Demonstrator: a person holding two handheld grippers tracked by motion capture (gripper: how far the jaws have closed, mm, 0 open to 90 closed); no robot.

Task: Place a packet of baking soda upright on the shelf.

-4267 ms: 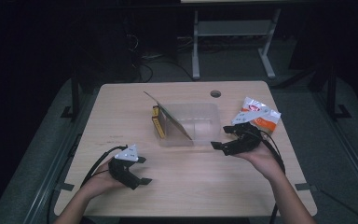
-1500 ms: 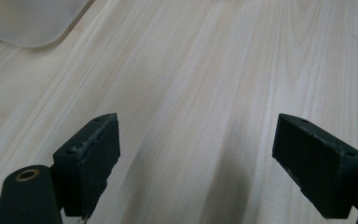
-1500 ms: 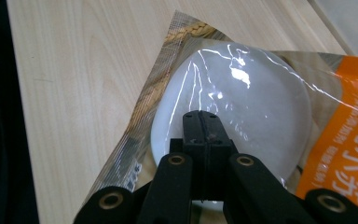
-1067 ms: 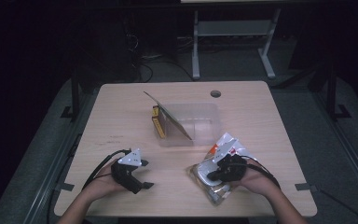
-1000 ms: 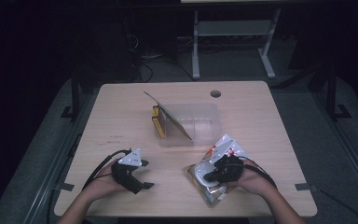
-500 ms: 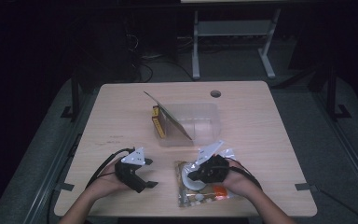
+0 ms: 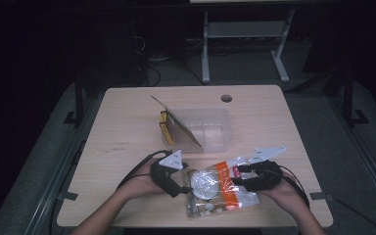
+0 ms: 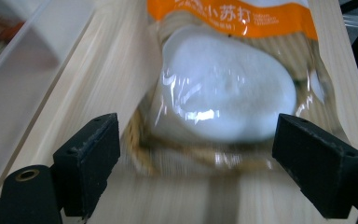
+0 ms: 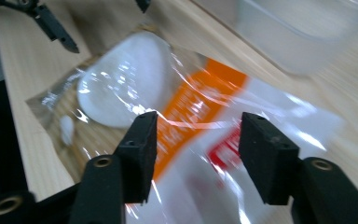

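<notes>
Both tongs stand apart over a clear snack bag (image 7: pixel 220 188) lying flat near the front edge of the counter (image 7: pixel 127 132), at about 6 o'clock from the clear plastic box (image 7: pixel 208 129) in the high view. Left tongs (image 7: pixel 178 188) are spread wide at the bag's 9 o'clock end; in the left gripper view their jaws straddle that end of the bag (image 8: pixel 223 88) without pressing on it. Right tongs (image 7: pixel 239 177) sit at the bag's 3 o'clock end, their jaws having just been opening; the right gripper view shows the film of the bag (image 9: pixel 200 121) beyond the gap, no pad clamped on it.

With neither pair gripping, the bag rests loose, and its slick, crinkled film could skid toward the counter's front edge if either jaw nudges it sideways. A pinch taken too deep might crush the round white cake (image 8: pixel 226 91) inside; one taken on a thin fold of film could likely slip free on lifting.

An orange band (image 8: pixel 233 16) across the bag carries white Chinese characters, readable in part as "小苏打", with smaller print beside it too fine to read. A red patch (image 9: pixel 226 151) near the right tongs is blurred. Beside the box stands a yellow-edged packet (image 7: pixel 165 128), its print illegible.
</notes>
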